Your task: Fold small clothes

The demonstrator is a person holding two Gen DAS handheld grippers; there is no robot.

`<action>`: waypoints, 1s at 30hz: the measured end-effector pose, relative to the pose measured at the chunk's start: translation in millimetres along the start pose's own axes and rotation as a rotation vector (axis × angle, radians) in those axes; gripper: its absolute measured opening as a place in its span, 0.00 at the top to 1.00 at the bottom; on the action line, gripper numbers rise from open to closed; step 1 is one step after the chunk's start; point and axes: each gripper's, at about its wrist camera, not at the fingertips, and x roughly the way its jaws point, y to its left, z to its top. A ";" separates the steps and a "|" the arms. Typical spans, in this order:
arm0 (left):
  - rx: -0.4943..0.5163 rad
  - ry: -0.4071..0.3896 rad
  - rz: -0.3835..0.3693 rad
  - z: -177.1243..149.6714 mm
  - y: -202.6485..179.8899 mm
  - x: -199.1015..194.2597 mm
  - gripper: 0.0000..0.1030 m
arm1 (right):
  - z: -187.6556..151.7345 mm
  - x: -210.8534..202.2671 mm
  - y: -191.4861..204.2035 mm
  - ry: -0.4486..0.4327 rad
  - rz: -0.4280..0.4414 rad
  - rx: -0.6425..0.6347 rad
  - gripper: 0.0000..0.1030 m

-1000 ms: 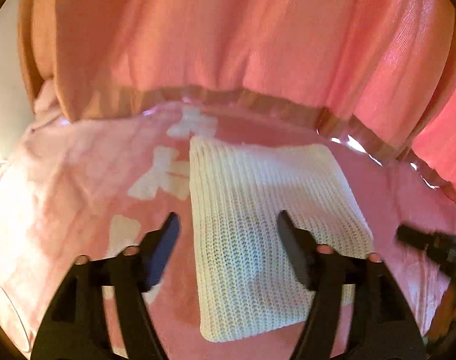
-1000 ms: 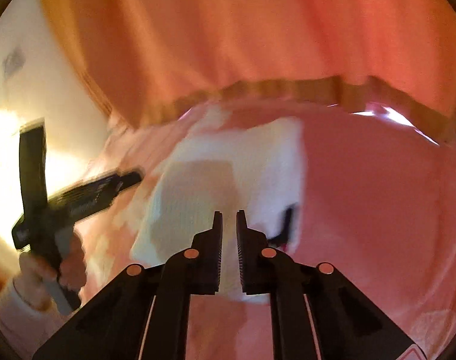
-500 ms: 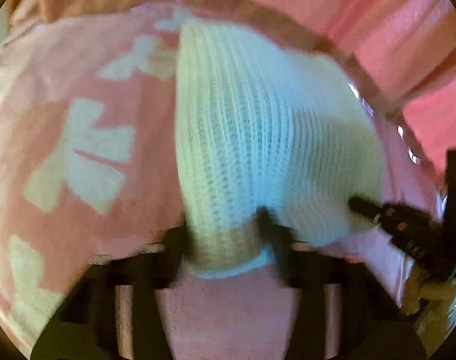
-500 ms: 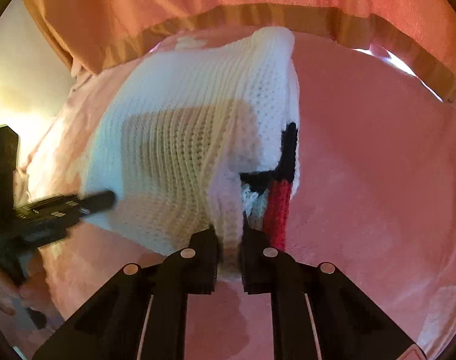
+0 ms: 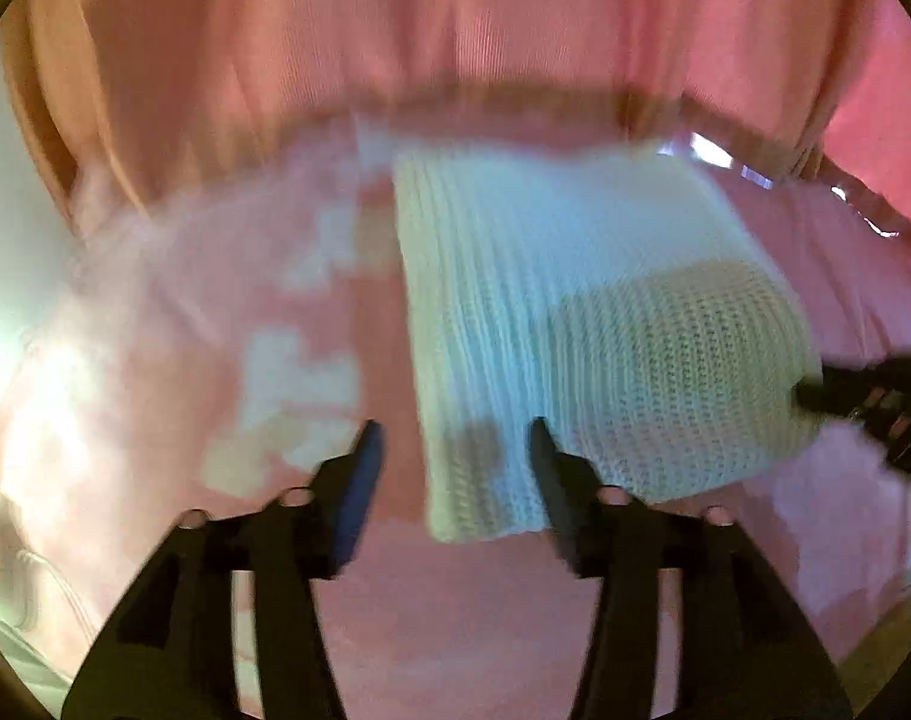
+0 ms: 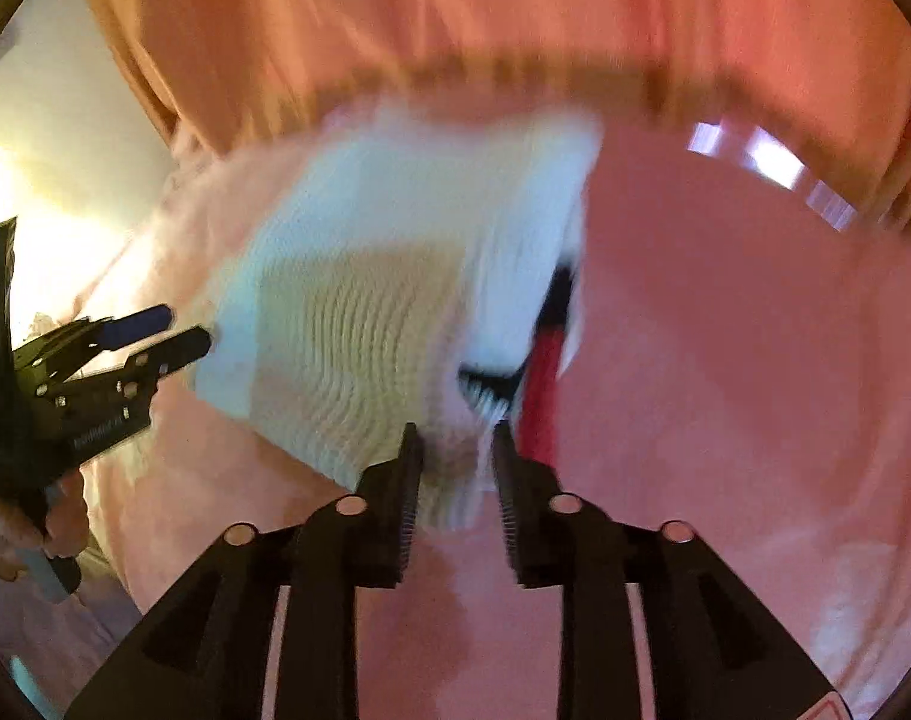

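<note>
1. Two grippers. The left gripper point(image 5: 455, 438) has jaws that have just been opening; they stand wide, gripping nothing, over the near left corner of the knit.
2. The right gripper point(image 6: 455, 450) has jaws just parted, with the near right corner loose between them.
3. One folded white knit garment point(image 5: 575, 312) lies on the pink blanket point(image 5: 845, 276).

ribbed white knit garment point(image 5: 575, 312) on soft matt pink blanket point(image 5: 455, 612).
</note>
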 end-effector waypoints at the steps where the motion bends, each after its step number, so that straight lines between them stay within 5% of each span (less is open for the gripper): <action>1: 0.004 -0.041 0.027 -1.2 -2.8 -13.0 0.33 | -0.5 -13.3 3.0 -0.042 -0.026 -0.019 0.72; 4: -0.025 -0.114 0.013 -11.9 -12.5 -44.0 0.20 | -12.2 -51.2 10.0 -0.172 -0.089 0.002 0.51; 8: -0.045 -0.121 0.025 -24.9 -30.4 -46.9 0.10 | -39.2 -48.4 13.8 -0.176 -0.118 0.093 0.51; 17: -0.118 -0.047 0.024 -51.7 -46.5 -30.5 0.10 | -61.5 -32.8 35.3 -0.134 -0.205 0.044 0.50; 30: -0.136 -0.118 0.098 -66.8 -48.1 -34.0 0.10 | -82.7 -33.3 35.4 -0.141 -0.268 0.071 0.42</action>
